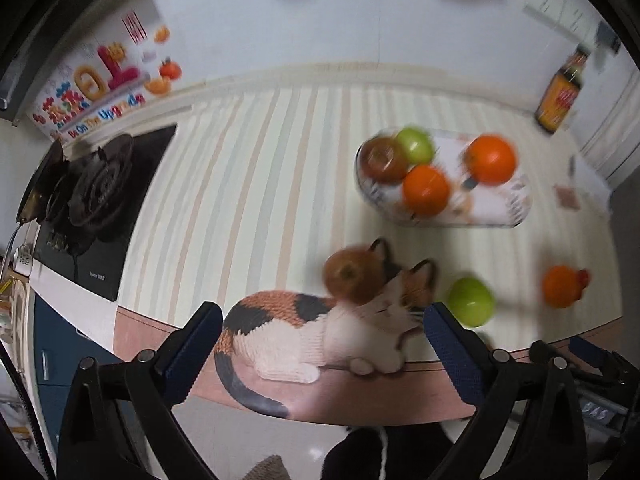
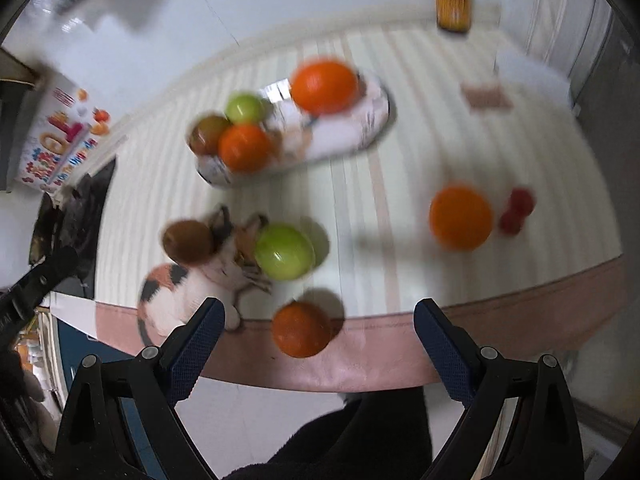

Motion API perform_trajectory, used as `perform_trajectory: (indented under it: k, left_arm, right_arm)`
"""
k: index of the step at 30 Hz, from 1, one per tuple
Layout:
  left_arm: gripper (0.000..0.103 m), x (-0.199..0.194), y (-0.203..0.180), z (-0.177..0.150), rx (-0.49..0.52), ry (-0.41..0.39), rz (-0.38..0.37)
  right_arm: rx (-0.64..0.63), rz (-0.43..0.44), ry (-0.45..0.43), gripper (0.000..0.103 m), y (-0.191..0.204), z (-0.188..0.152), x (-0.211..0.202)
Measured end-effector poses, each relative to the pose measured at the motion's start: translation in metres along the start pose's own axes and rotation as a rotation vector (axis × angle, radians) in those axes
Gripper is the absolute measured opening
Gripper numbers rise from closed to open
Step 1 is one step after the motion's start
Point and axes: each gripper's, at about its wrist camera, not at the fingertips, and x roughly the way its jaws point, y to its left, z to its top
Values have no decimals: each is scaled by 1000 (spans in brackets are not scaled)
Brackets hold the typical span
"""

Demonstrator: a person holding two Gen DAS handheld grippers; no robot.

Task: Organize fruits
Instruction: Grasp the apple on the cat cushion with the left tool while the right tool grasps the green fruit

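A patterned oval tray (image 1: 500, 210) (image 2: 372, 128) holds two oranges (image 1: 426, 190), a green apple (image 1: 416, 146) and a brownish apple (image 1: 382, 160). Loose on the striped cloth lie a brownish apple (image 1: 354, 276) (image 2: 188, 240), a green apple (image 1: 470, 302) (image 2: 284, 252) and an orange (image 1: 562, 286) (image 2: 460, 216). Another orange (image 2: 302, 330) rests near the front edge. My left gripper (image 1: 323, 310) hangs open over the printed cat (image 1: 304, 336), just in front of the loose brownish apple. My right gripper (image 2: 320, 306) is open above the front orange, its pads well apart from it.
A gas stove (image 1: 96, 192) sits at the left, with a colourful box (image 1: 100, 84) behind it. A dark bottle (image 1: 560, 92) stands at the back right against the wall. A small red object (image 2: 516, 210) lies beside the right orange. The table's pink front edge (image 2: 360, 372) runs below the grippers.
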Motion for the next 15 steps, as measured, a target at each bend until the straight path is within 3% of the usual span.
perform_trajectory:
  k: [4,9,15]
  left_arm:
    - [103,38,0,8,22,75,11]
    - [103,79,-2,22,36,158,3]
    - [103,115,3,31,-25,270,-68]
  right_arm:
    - [24,44,44,97,-1,15,37]
    - [-84,42,63,95,27,40,67]
    - [-211,17,158,78,58,59,114]
